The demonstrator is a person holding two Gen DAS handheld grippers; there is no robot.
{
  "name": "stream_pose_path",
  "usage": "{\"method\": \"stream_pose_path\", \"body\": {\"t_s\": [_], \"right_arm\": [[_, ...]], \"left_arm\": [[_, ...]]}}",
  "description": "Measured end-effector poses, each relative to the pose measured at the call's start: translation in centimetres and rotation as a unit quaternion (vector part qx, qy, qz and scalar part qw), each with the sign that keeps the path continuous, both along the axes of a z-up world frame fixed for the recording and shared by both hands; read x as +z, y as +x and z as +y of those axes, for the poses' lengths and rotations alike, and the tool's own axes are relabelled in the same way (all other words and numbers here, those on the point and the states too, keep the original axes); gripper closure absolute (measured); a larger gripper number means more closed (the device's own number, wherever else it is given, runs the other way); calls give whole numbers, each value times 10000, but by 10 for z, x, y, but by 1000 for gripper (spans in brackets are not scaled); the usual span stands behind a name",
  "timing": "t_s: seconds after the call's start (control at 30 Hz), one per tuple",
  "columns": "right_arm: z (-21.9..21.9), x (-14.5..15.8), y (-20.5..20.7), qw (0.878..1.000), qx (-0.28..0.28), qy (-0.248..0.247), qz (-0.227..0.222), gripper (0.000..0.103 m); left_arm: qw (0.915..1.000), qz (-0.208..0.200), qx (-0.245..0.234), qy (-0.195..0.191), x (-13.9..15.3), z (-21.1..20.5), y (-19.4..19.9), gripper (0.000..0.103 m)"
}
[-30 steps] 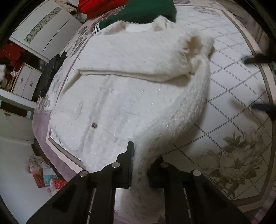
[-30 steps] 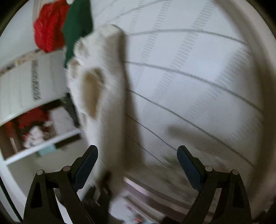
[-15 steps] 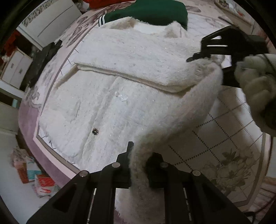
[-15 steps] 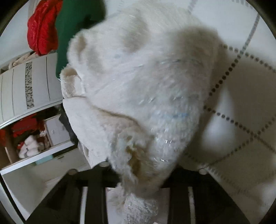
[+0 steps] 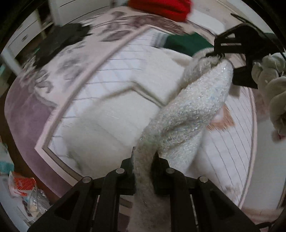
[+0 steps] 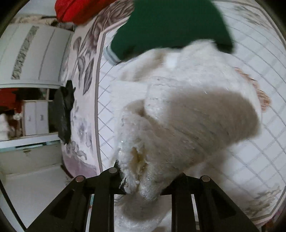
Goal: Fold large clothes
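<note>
A fluffy white sweater (image 5: 114,114) lies spread on a bed with a grid-and-flower cover (image 5: 232,151). My left gripper (image 5: 143,160) is shut on one edge of it, and a raised band of the sweater (image 5: 193,110) runs from there up to my right gripper (image 5: 230,51) at the upper right. In the right wrist view my right gripper (image 6: 143,178) is shut on a thick bunch of the white sweater (image 6: 187,116), which fills the middle of that view and hides the fingertips.
A green garment (image 6: 169,25) and a red one (image 6: 78,10) lie at the far end of the bed. A black item (image 6: 63,110) sits at the bed's left edge. White cabinets (image 6: 32,53) stand beyond. Packets (image 5: 23,187) lie on the floor.
My right gripper went from open and empty to shut on the sweater's far side. Both grippers have lifted that side off the bed and carried it over the body of the sweater.
</note>
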State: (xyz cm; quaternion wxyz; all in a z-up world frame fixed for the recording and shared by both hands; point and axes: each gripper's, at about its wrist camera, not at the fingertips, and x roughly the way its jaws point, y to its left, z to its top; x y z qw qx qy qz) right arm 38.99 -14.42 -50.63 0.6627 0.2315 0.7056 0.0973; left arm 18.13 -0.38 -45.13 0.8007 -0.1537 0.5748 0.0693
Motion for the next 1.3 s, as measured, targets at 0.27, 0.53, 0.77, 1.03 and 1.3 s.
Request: {"method": "stream_pose_path", "body": {"t_s": [0.27, 0.53, 0.77, 1.03, 1.3], "right_arm": [[132, -108, 43, 9948, 573, -676, 511, 35], [77, -37, 28, 9973, -28, 712, -167, 20], [79, -56, 60, 9989, 279, -148, -338, 56], [126, -88, 103, 9937, 891, 354, -585, 35], [16, -30, 16, 9936, 506, -671, -757, 35]], "left_arm": [[9925, 701, 916, -417, -113, 136, 24, 79], [9837, 463, 1276, -1177, -101, 176, -2, 74], [9885, 405, 945, -1110, -100, 154, 25, 73], [9906, 627, 830, -886, -116, 145, 48, 73], [9962, 353, 593, -526, -85, 121, 63, 69]]}}
